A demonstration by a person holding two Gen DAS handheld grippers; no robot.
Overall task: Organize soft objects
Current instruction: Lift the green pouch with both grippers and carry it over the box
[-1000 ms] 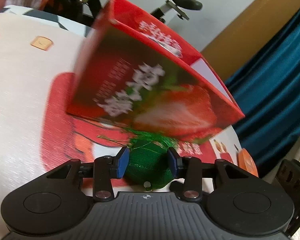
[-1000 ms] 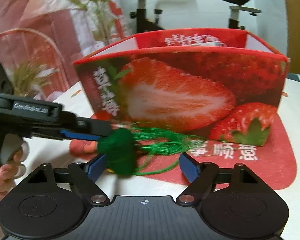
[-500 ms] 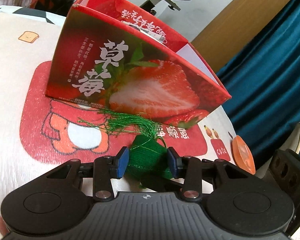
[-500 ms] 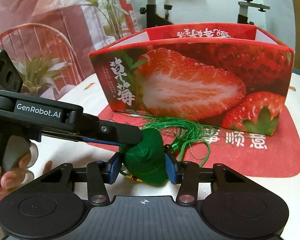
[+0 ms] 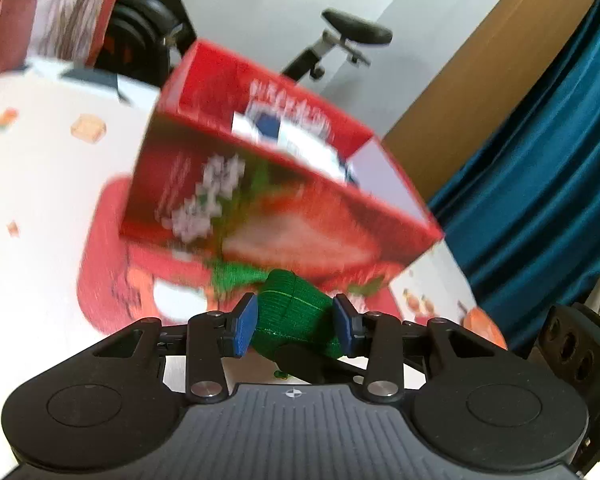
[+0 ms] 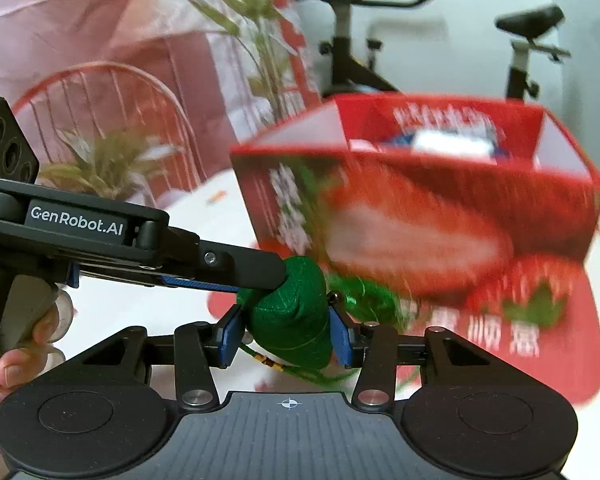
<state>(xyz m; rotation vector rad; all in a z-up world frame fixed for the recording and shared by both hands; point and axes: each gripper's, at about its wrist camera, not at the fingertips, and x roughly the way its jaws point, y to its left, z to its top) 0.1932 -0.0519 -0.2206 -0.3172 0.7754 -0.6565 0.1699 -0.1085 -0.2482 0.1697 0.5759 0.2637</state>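
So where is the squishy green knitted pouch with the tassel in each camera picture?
Left wrist view: the green knitted pouch is low in the middle, between the left gripper pads.
Right wrist view: low, slightly left of the middle, pinched by the right gripper.
Shared landmark: the red strawberry box behind it.

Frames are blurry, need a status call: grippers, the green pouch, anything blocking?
Left gripper and right gripper both clamped on green pouch. Strawberry box ahead, open. Nothing in the way.

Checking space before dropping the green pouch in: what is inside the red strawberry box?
Inside the strawberry box, a blurred blue-and-white item shows against the far wall. The near wall hides the floor and whatever else lies there.
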